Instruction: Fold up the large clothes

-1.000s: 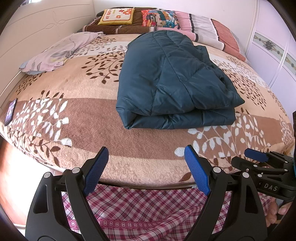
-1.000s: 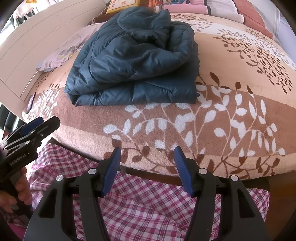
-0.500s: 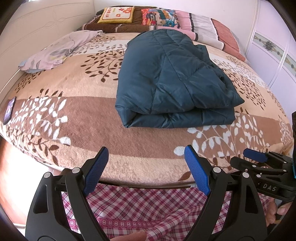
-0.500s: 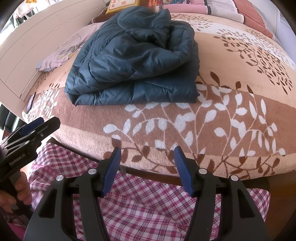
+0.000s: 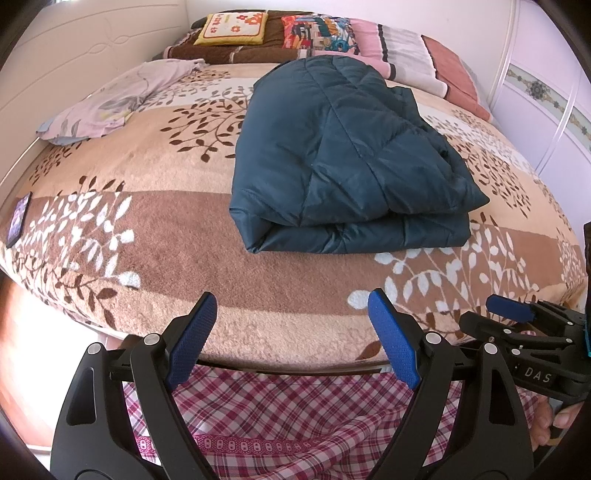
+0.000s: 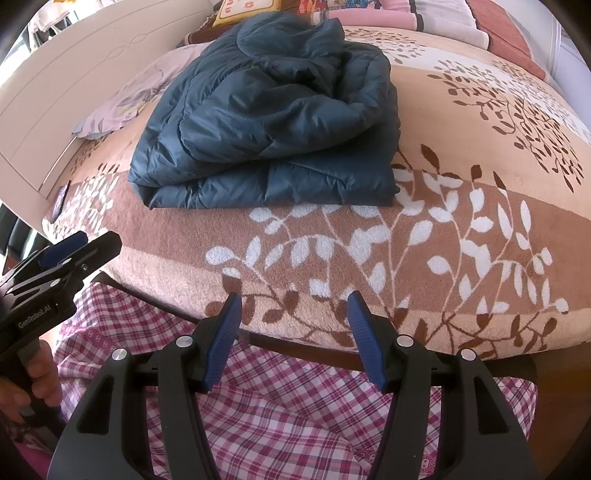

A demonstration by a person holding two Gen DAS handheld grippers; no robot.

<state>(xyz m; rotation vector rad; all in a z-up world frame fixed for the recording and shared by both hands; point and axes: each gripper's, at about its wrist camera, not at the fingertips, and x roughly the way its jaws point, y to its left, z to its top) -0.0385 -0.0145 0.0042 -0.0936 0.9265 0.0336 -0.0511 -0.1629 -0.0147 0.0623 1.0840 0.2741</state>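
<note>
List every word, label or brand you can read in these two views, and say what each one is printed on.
"DAS": white letters on the black body of the right gripper, seen from the left wrist.
"GenRobot.AI": white letters on the black body of the left gripper, seen from the right wrist.
Colourful printed cushion at the bed's head: any lettering too blurred to read.

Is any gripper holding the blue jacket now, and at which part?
Nothing is held. Left gripper and right gripper are open and empty; the folded jacket lies on the bed.
</note>
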